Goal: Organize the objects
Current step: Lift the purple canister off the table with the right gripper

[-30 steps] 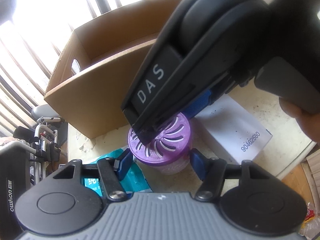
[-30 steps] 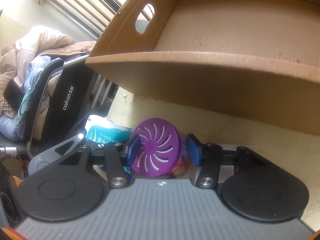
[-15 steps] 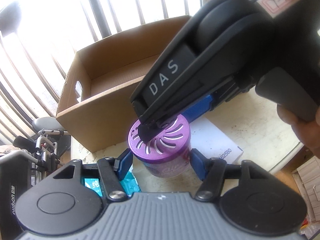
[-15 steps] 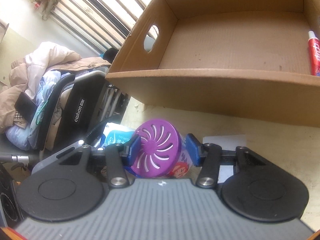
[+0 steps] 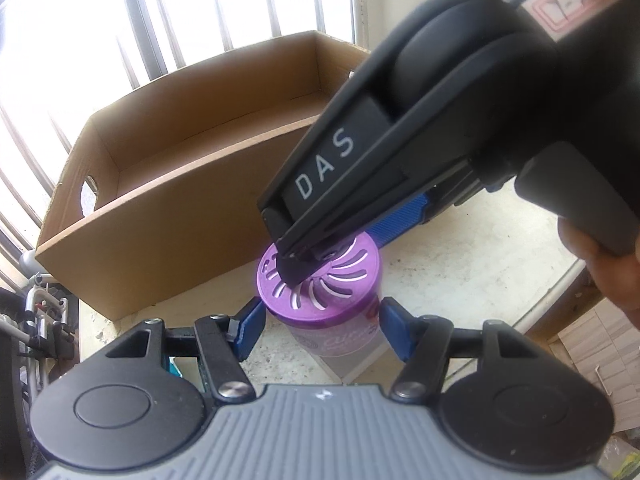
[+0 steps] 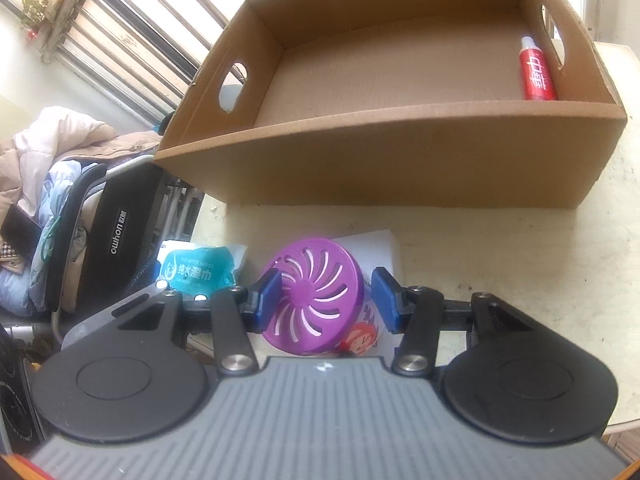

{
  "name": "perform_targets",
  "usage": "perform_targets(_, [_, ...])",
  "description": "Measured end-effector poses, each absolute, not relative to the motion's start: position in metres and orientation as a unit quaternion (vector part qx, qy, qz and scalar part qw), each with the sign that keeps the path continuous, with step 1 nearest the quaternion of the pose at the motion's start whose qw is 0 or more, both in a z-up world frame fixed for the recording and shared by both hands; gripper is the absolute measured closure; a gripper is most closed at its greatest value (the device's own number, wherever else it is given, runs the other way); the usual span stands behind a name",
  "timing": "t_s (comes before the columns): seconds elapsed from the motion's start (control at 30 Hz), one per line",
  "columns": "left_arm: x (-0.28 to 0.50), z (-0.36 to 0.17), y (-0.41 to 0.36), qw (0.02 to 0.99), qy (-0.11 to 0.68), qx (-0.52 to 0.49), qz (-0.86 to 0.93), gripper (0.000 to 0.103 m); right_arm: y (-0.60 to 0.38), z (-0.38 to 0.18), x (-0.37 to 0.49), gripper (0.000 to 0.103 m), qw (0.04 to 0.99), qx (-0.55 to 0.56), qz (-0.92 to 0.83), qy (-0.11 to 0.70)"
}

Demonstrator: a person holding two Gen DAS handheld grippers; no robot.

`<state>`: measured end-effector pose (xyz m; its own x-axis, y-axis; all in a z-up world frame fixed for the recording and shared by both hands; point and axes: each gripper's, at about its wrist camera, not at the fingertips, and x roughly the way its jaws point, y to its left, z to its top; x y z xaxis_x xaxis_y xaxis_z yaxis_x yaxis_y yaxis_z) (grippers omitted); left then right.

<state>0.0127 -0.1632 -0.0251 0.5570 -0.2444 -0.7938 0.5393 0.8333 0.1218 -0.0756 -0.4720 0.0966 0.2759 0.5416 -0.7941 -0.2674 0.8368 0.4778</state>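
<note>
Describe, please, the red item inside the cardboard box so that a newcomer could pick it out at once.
Start at the open cardboard box with cut-out handles on the table. Inside, on the floor along its right wall, lies a red tube with a white cap and white lettering. It is the only thing visible in the box; the purple-lidded jar is outside it.

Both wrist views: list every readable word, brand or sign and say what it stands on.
"DAS": on the right gripper's black housing.
"owhon": on the black chair back.
Chinese characters: on the red tube in the cardboard box.
Chinese characters, with small blurred English above: on the teal wipes pack.
Script on the purple air freshener: unreadable.
</note>
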Motion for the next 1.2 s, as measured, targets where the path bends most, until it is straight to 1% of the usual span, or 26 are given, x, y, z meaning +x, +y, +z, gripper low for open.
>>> perform_targets(0.43, [0.014,-0.036,-0.169,0.862,0.409,0.193,-0.231,0.039,-0.476,0.094,-0.075,0.053,0.788,0.134,0.256,0.544])
perform_targets(0.77, [0.027,-0.046,-0.171,0.855,0.419,0.194,-0.236,0.035,-0.478,0.094,-0.074,0.052,0.783,0.141,0.257,0.549])
perform_targets(1.2, [0.039,-0.058,-0.169,0.853,0.431,0.179,-0.235,0.036,-0.481,0.091,-0.074,0.049,0.776,0.156,0.255,0.555])
